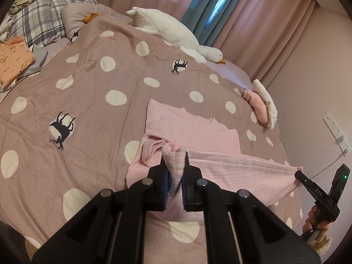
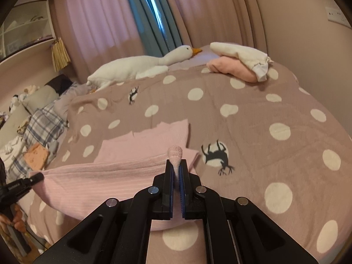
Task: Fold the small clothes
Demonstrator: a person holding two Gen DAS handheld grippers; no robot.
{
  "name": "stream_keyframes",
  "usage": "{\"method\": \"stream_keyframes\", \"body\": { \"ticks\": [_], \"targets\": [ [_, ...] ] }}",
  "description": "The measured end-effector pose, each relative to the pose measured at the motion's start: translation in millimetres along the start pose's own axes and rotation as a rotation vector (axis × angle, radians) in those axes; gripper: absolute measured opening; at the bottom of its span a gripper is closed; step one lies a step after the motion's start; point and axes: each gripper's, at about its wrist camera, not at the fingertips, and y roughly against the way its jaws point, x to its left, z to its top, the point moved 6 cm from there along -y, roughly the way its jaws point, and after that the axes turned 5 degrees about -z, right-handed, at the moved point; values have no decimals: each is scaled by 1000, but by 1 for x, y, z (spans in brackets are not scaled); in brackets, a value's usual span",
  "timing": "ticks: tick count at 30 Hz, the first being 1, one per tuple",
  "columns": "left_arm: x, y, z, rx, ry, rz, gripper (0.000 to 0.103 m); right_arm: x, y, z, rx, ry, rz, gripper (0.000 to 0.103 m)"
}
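Observation:
A pink ribbed garment lies on the dotted bedspread, its near hem lifted off the bed. My left gripper is shut on one bunched corner of that hem. My right gripper is shut on the other corner; it also shows in the left wrist view at the far right. The hem hangs stretched between both grippers. The garment also shows in the right wrist view, with my left gripper at the left edge.
A white plush goose lies along the far bed edge. Folded pink and white clothes sit at the right edge. A folded orange garment and plaid pillows lie at the left. Curtains and a wall stand close.

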Motion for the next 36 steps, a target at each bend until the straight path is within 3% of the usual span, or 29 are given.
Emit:
{"method": "stream_keyframes", "body": {
  "ticks": [17,36],
  "targets": [
    [-9,-7,39,-43,-4,-22,9,3,-10,32,-47,-15,16,6],
    [-8,-65,105,-46,-30,8,9,11,-57,89,-61,-27,31,6]
  ]
}}
